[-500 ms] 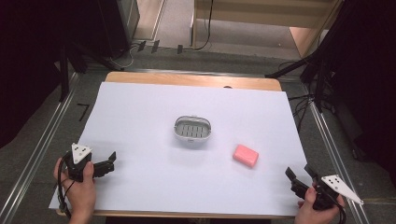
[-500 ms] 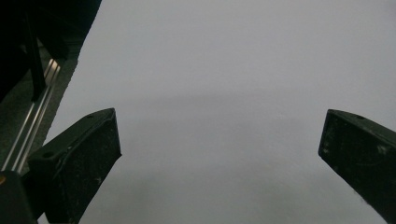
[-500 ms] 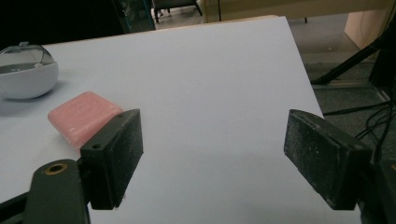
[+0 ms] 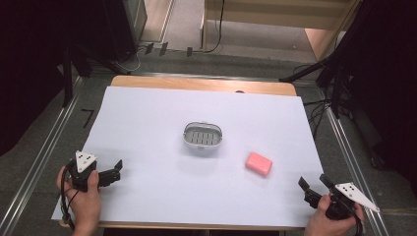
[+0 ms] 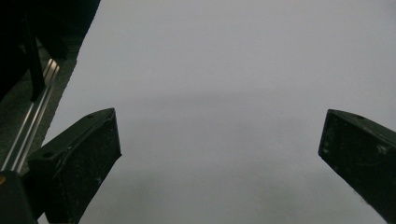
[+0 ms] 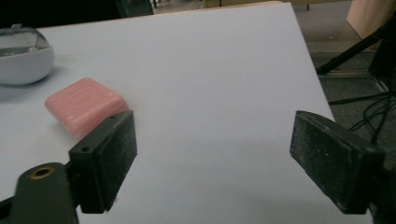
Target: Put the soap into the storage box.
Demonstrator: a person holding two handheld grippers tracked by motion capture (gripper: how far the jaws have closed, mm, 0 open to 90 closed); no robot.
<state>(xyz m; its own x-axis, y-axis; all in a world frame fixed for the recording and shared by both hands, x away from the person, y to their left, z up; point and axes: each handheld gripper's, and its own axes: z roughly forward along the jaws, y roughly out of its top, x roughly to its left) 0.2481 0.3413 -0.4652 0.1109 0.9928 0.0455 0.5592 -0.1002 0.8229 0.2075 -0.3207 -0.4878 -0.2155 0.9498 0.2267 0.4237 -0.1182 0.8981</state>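
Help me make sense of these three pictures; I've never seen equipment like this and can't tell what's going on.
No robot here: a person sits at a table and holds a hand tool with two black jaws in each hand. The high view looks down from above the person. There the left gripper is at the lower left and the right gripper at the lower right, each with a grey three-cornered plate on top.

The other two pictures come from small cameras riding on the tools, looking out between their own jaws. Both pairs of jaws stand apart with nothing between them, so nothing is held.

On the white sheet covering the table lie a small oval soap dish near the middle and a pink bar of soap to its right. In the right gripper view the soap lies just beyond one jaw.
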